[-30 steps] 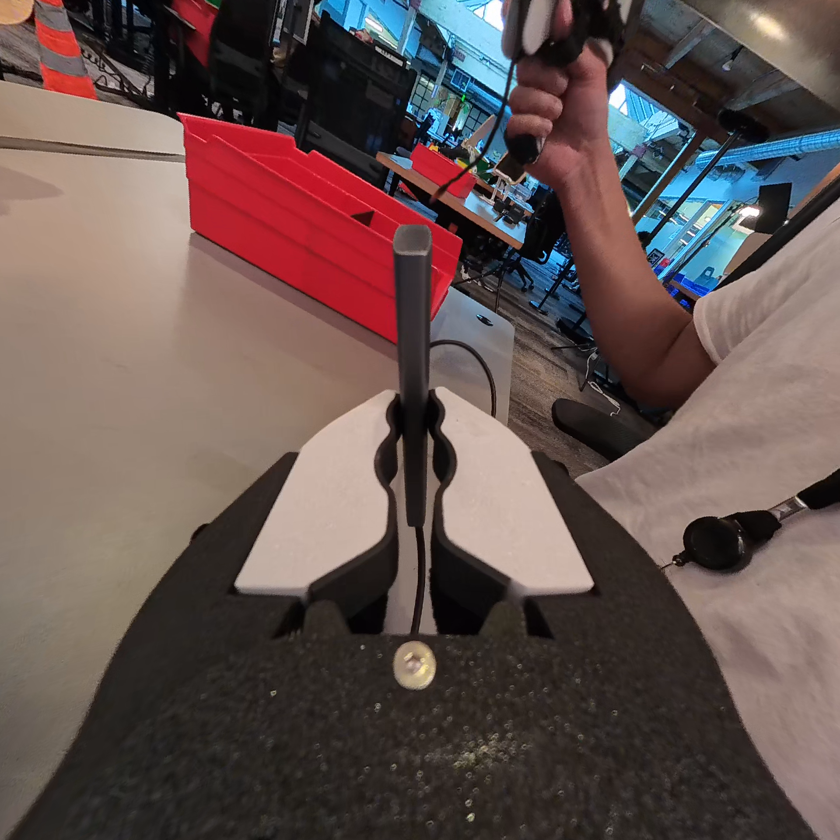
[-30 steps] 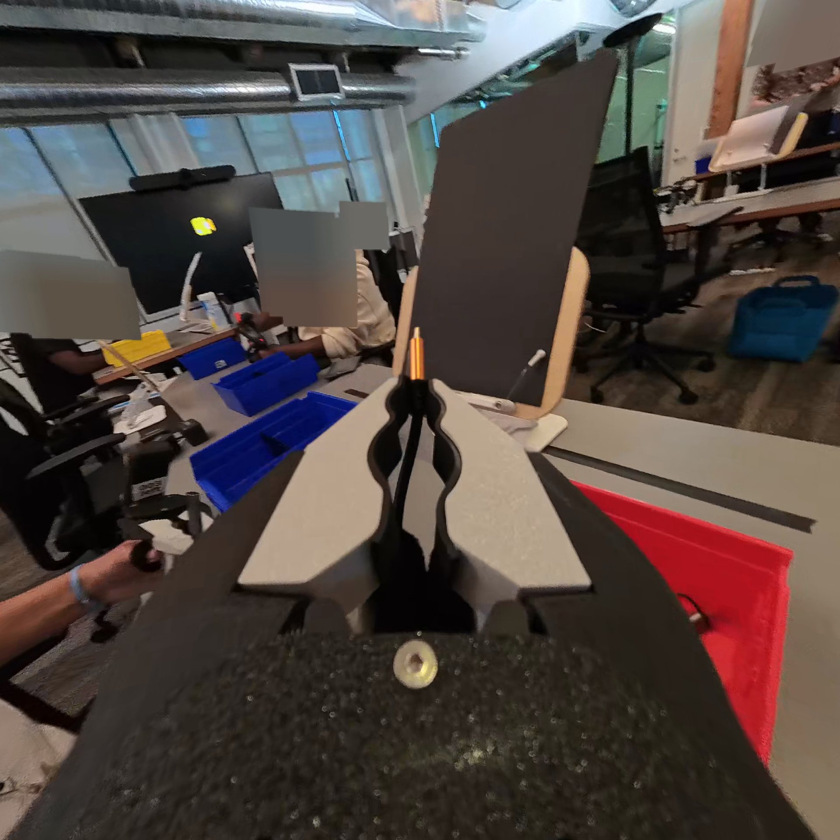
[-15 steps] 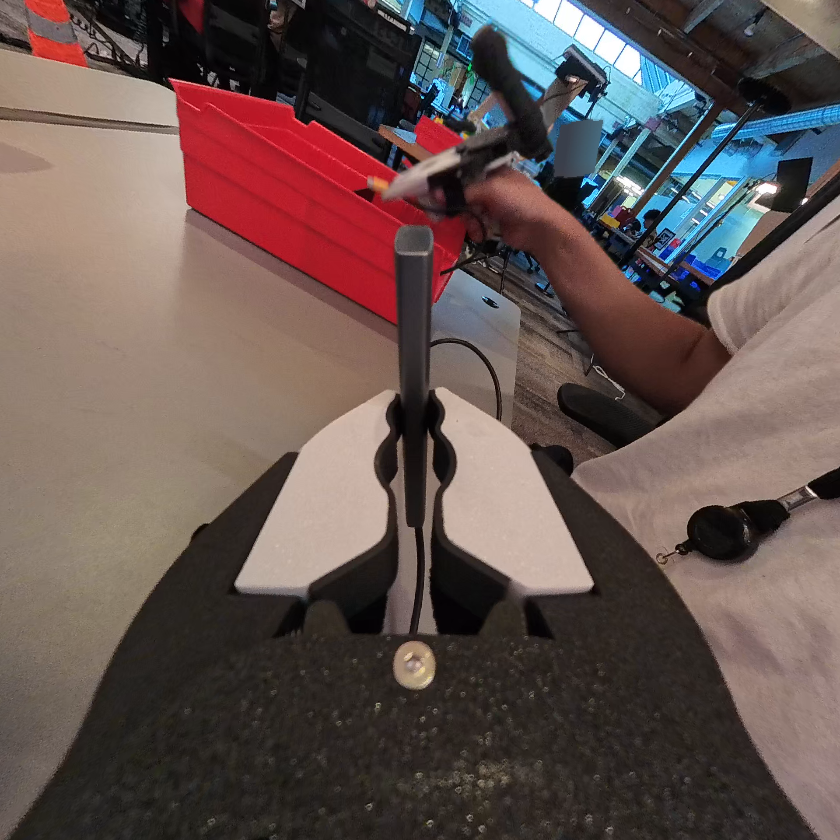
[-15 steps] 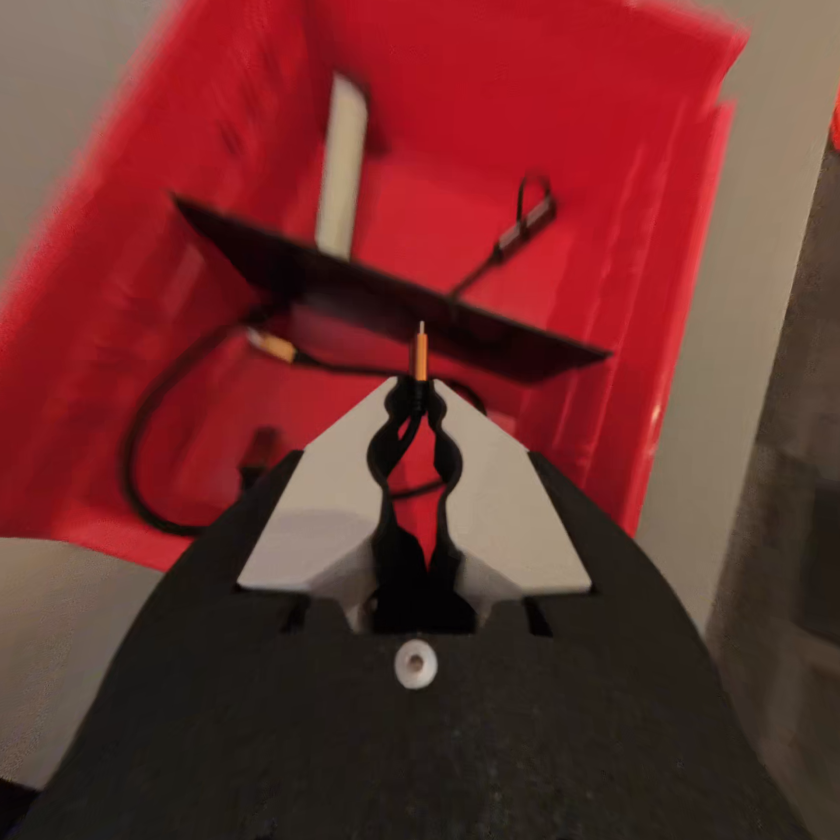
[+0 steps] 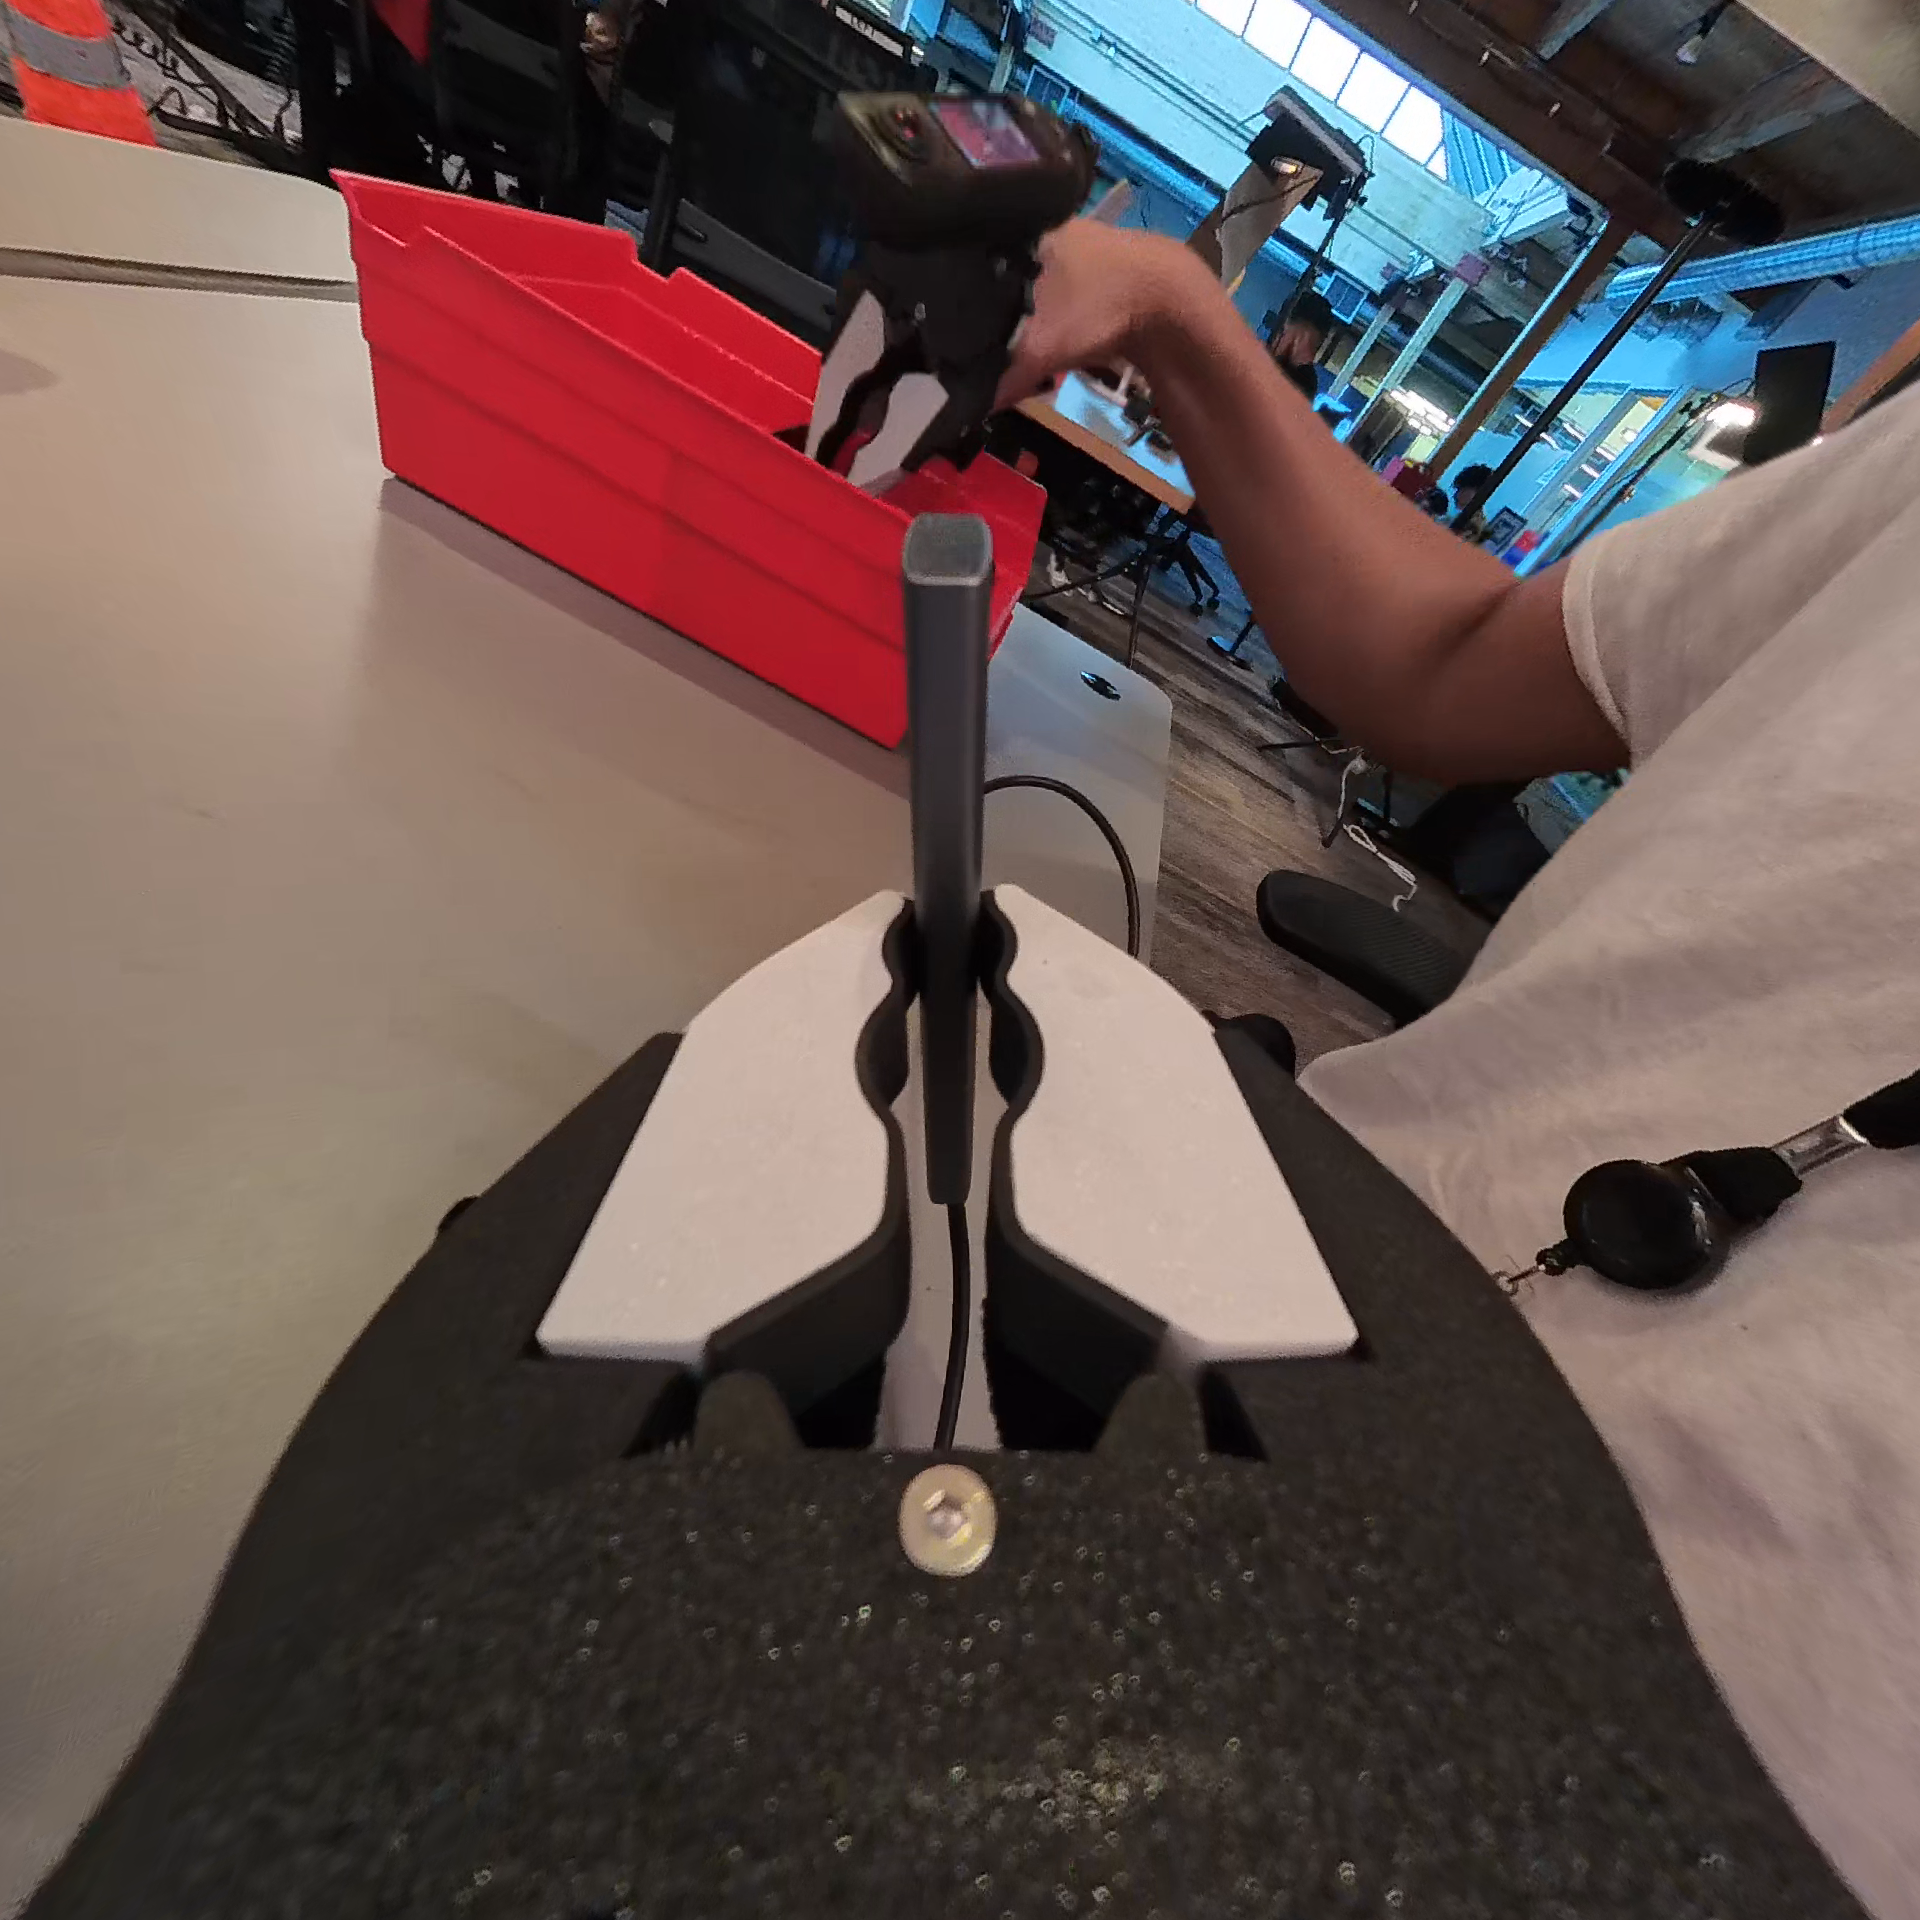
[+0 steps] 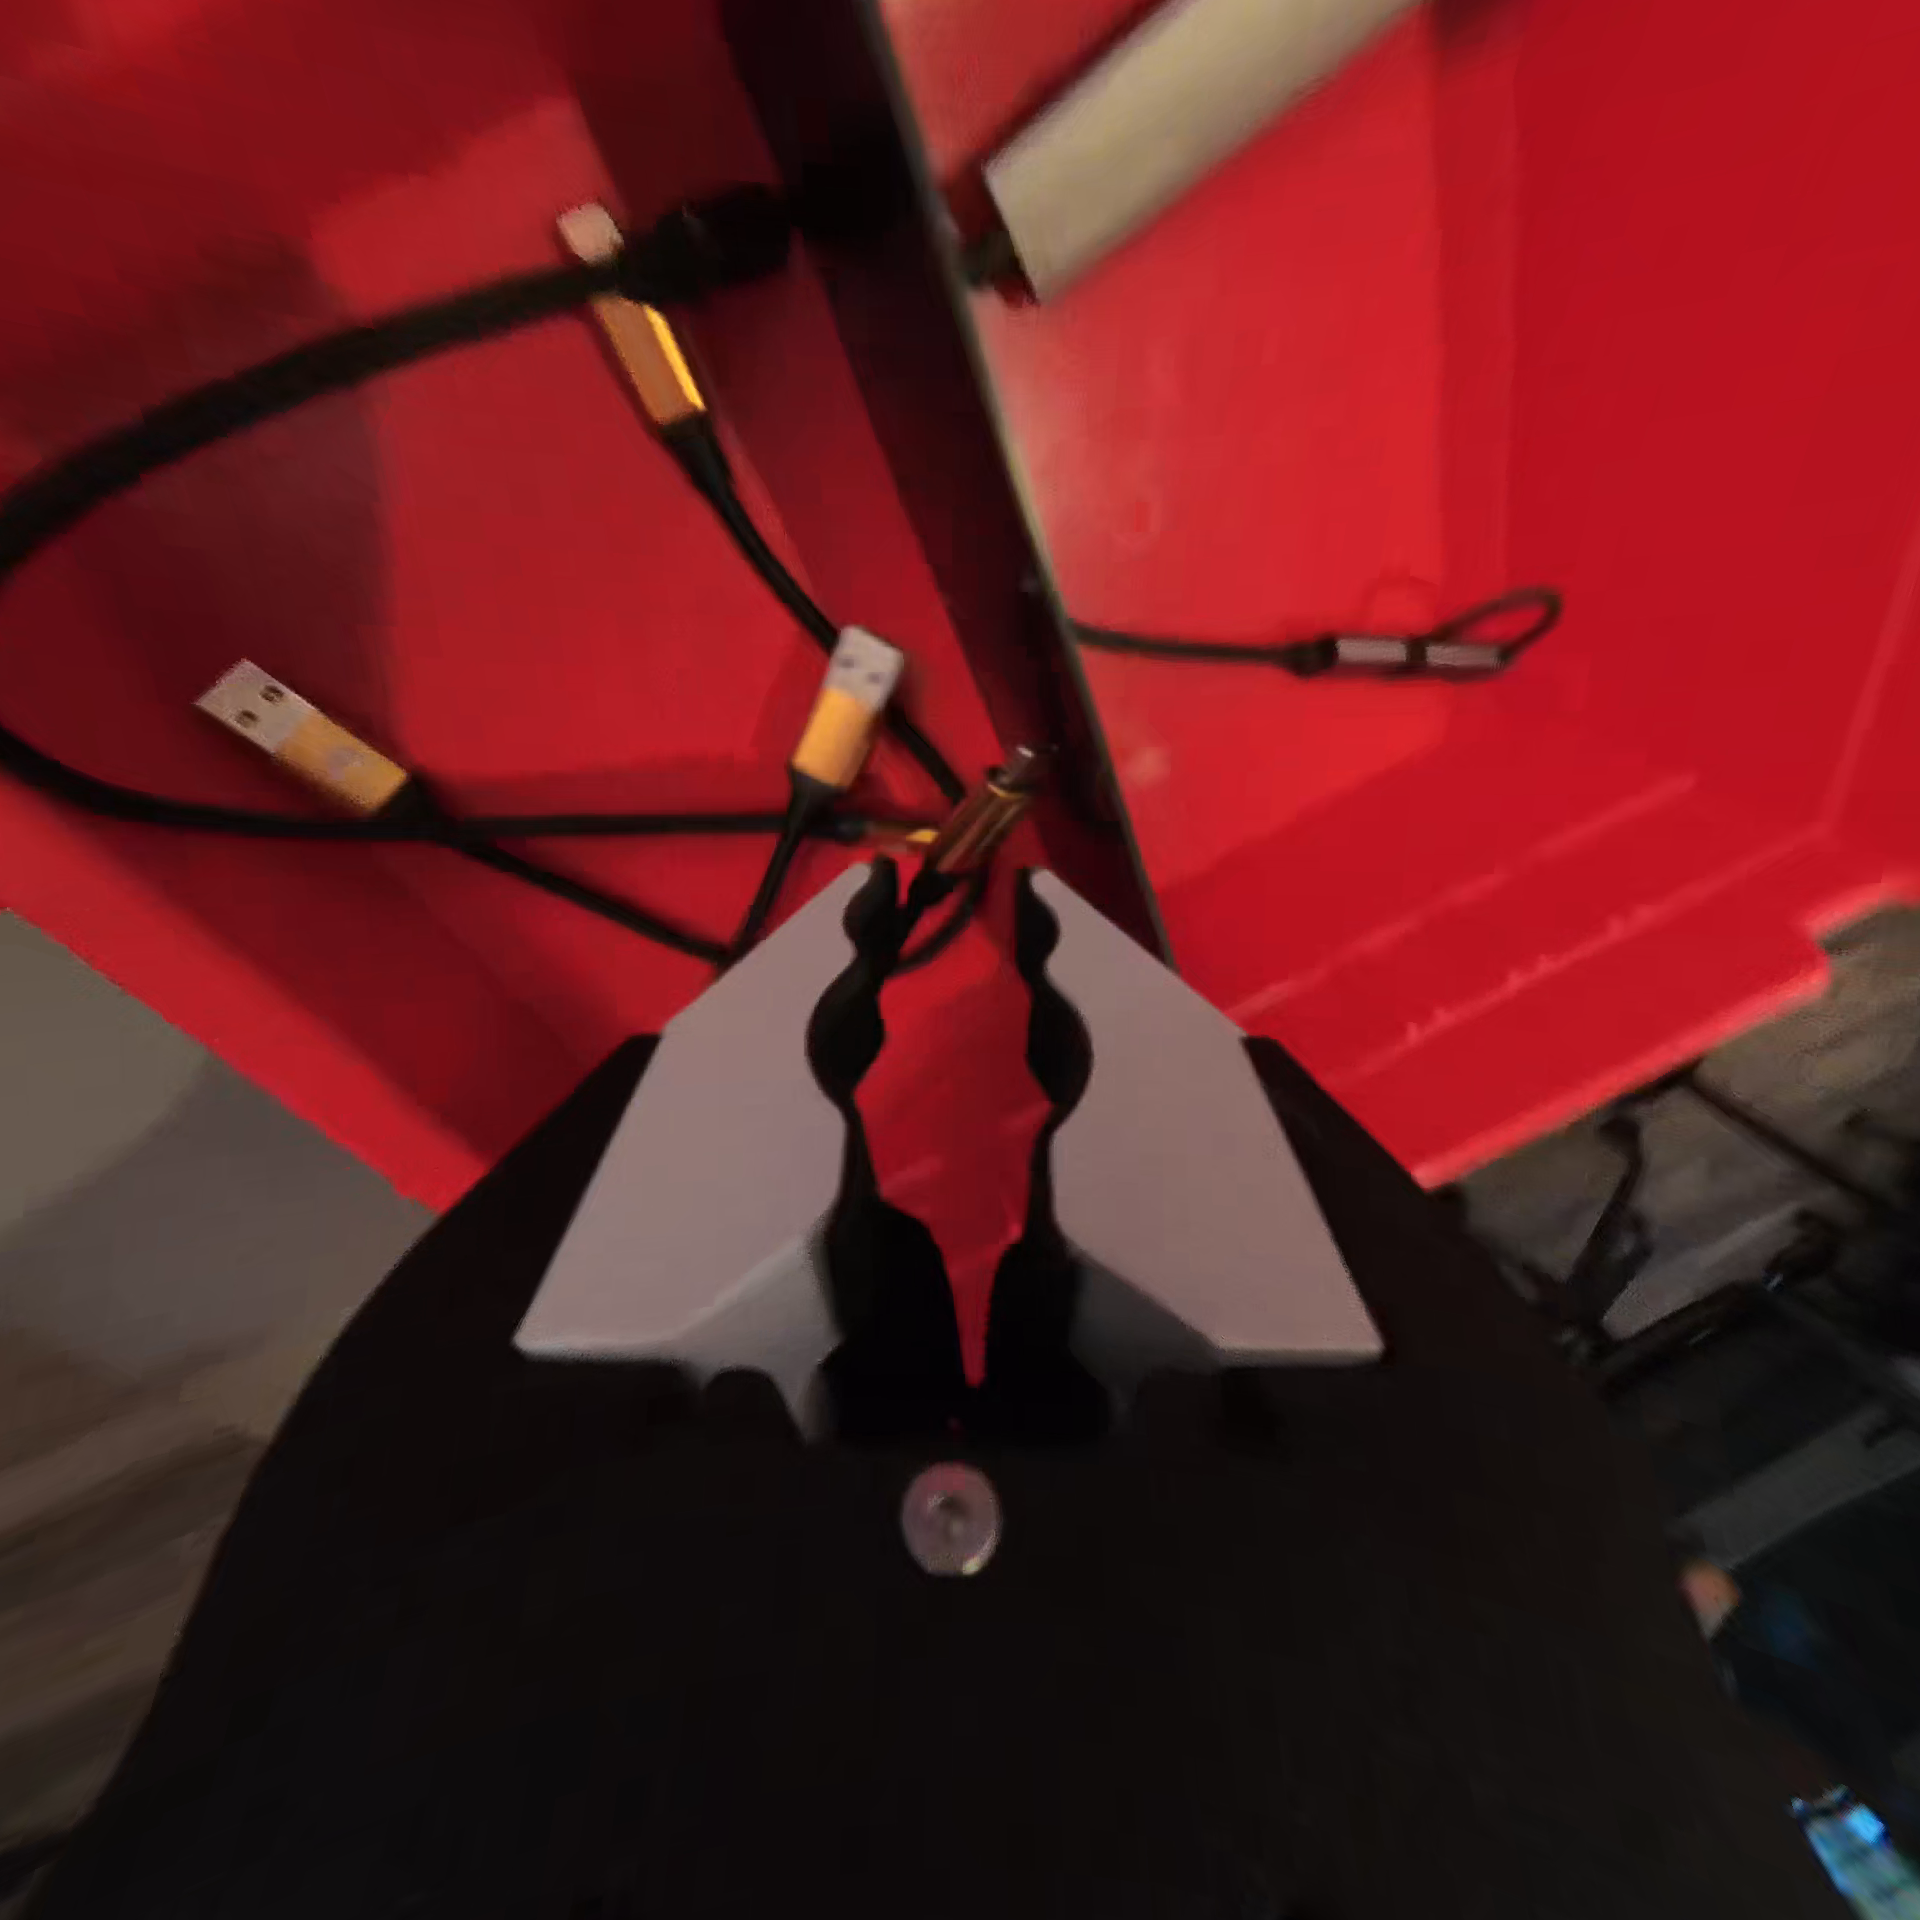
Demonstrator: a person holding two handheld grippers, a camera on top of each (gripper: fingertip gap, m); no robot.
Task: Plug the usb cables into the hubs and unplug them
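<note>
My left gripper (image 5: 951,914) is shut on a dark grey stick-shaped USB hub (image 5: 945,707), which points forward above the grey table; its thin black cord (image 5: 956,1320) runs back between the fingers. My right gripper (image 6: 951,894) is open over the red bin (image 6: 1455,520). A gold USB plug (image 6: 982,821) on a black cable lies just past its tips, free of the pads. Other gold plugs (image 6: 301,738) (image 6: 852,707) lie left of a black divider (image 6: 935,416). The left wrist view shows the right gripper (image 5: 894,416) dipping into the red bin (image 5: 623,447).
A silver hub (image 6: 1174,135) and a small looped cable (image 6: 1403,655) lie right of the divider. A white pad (image 5: 1081,727) sits at the table edge (image 5: 312,831). The person's white shirt and a black badge reel (image 5: 1642,1226) are close on the right. Across from one pair of fingers to the other is roughly 40 cm.
My right gripper swung down from high up into the red bin and opened, letting go of the gold plug. My left gripper kept hold of the hub, nearly still.
</note>
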